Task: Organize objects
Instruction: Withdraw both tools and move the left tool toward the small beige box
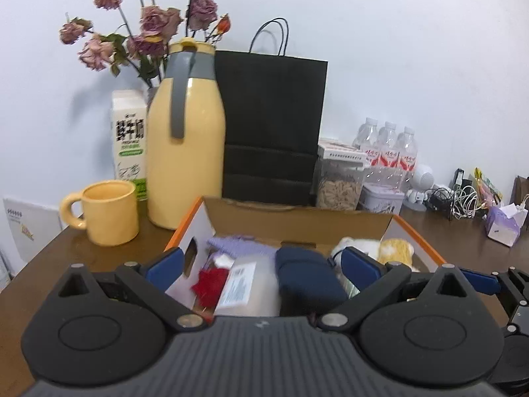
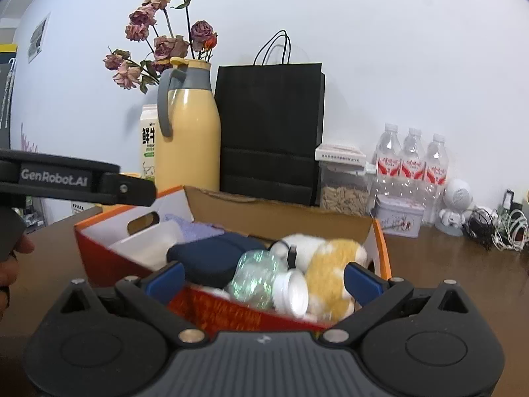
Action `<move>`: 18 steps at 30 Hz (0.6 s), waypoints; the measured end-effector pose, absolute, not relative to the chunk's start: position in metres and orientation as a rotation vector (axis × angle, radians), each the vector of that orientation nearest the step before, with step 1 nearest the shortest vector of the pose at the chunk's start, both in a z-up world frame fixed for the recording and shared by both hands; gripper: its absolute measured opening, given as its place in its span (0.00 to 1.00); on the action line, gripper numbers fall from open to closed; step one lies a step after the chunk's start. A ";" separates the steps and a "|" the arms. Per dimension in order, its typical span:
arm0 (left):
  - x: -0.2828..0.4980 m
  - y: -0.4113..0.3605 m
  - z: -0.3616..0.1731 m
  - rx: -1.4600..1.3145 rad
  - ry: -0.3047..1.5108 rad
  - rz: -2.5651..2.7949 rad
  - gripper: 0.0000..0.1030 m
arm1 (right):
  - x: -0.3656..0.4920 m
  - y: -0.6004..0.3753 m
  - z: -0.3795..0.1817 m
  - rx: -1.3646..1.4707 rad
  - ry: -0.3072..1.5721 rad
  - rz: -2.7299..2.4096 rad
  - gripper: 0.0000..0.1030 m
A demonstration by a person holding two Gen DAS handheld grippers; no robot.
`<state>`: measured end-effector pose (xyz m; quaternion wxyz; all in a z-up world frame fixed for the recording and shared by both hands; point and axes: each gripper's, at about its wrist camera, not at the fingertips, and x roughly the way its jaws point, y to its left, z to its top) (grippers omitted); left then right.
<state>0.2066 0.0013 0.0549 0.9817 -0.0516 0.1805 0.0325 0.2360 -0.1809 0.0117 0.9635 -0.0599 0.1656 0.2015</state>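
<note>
Here, a brown table [image 1: 49, 264] holds everything, and a white wall stands behind it. On the table sits an open cardboard box [image 2: 99, 258] with orange sides, and it is full of things. Behind the box stand a tall black paper bag [image 1: 271, 132] and, just beside that, a big yellow jug [image 1: 185, 152] with a grey handle. Dried pink flowers [image 1: 148, 29] poke up behind the jug, next to a milk carton [image 1: 129, 139]. A yellow mug [image 1: 109, 211] sits in front of the carton. To the right of the bag are three water bottles [image 2: 410, 162], a clear jar [image 2: 344, 185] and a small tin [image 2: 396, 215]. Inside the box lie a dark blue pouch [image 2: 211, 258], a yellow and white plush toy [image 2: 327, 264], a shiny clear bottle [image 2: 261, 278] with a white cap, a white tub [image 2: 148, 244] and a purple cloth [image 1: 238, 244]. The left gripper [image 1: 261, 264] is spread wide over the box and holds nothing. The right gripper [image 2: 261, 281] is spread wide too, at the near edge of the box, and its blue fingers [image 2: 360, 281] grip nothing.
</note>
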 end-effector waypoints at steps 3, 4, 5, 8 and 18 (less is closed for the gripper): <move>0.193 0.006 0.050 -0.103 0.376 0.073 1.00 | 0.223 -0.183 0.008 -0.117 0.348 0.404 1.00; 0.189 0.007 0.047 -0.105 0.384 0.076 1.00 | 0.219 -0.183 0.007 -0.116 0.351 0.401 1.00; 0.185 0.009 0.044 -0.104 0.392 0.078 1.00 | 0.215 -0.184 0.005 -0.115 0.355 0.397 1.00; 0.176 0.012 0.034 -0.097 0.432 0.083 1.00 | 0.206 -0.188 0.001 -0.108 0.372 0.387 1.00; 0.154 0.017 0.004 -0.068 0.514 0.113 1.00 | 0.188 -0.198 -0.010 -0.079 0.409 0.357 1.00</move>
